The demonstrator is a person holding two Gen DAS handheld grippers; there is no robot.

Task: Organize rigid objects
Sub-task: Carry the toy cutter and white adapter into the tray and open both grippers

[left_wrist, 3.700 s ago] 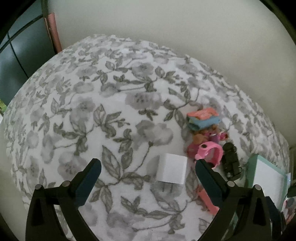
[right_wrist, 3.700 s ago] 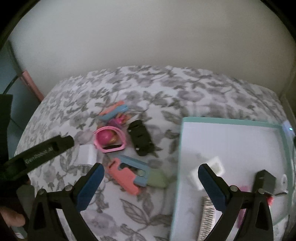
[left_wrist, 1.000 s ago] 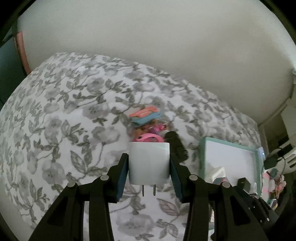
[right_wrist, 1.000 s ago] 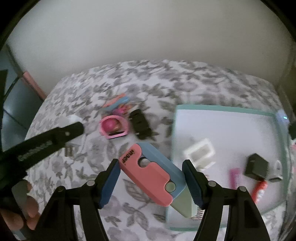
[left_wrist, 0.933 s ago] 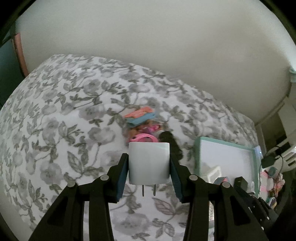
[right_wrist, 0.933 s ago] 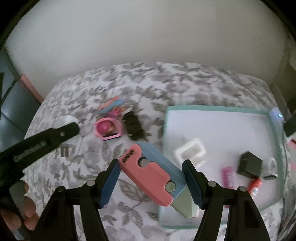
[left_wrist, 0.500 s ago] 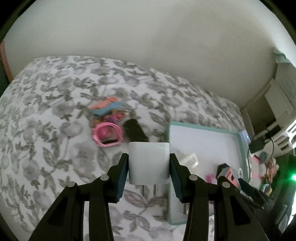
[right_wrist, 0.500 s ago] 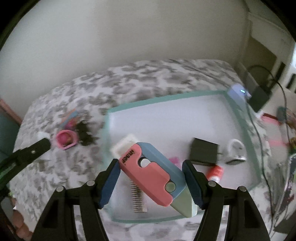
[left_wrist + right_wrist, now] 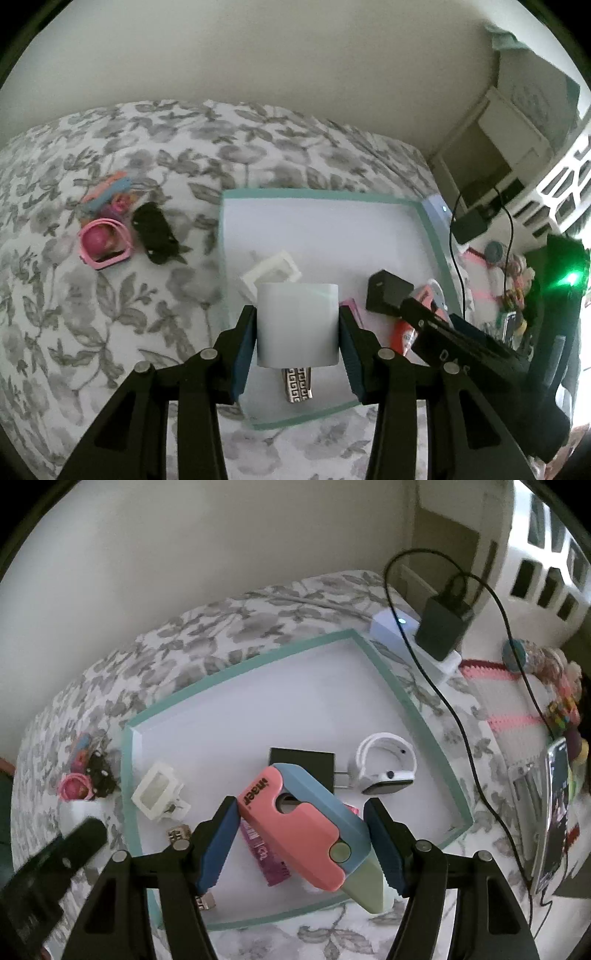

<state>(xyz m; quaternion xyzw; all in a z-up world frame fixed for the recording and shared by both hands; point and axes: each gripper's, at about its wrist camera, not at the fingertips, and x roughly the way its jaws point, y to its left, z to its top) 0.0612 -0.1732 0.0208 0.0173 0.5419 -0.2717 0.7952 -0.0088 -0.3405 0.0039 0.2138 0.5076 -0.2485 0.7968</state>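
My left gripper (image 9: 297, 341) is shut on a white plug adapter (image 9: 297, 325), held above the near part of the teal-rimmed white tray (image 9: 430, 229). My right gripper (image 9: 299, 842) is shut on a pink, blue and green utility knife (image 9: 306, 834), which lies slantwise between the pads over the tray (image 9: 240, 664). Inside the tray lie a white clip frame (image 9: 157, 790), a black adapter (image 9: 306, 760), a white watch (image 9: 386, 764), a pink stick (image 9: 264, 856) and a patterned metal strip (image 9: 297, 384). The right gripper's black body (image 9: 465, 347) shows at the right of the left wrist view.
On the floral bedcover (image 9: 110, 314) left of the tray sit a pink watch (image 9: 103, 243), a black toy car (image 9: 155, 232) and a pile of coloured pieces (image 9: 107, 188). Beyond the tray's right rim are a white power strip (image 9: 413, 638) with a black charger (image 9: 443, 624), cables and a phone (image 9: 554, 812).
Both grippers have swung to the right, from over the bedcover to over the tray, each rolling as it went. Each keeps its hold on its object.
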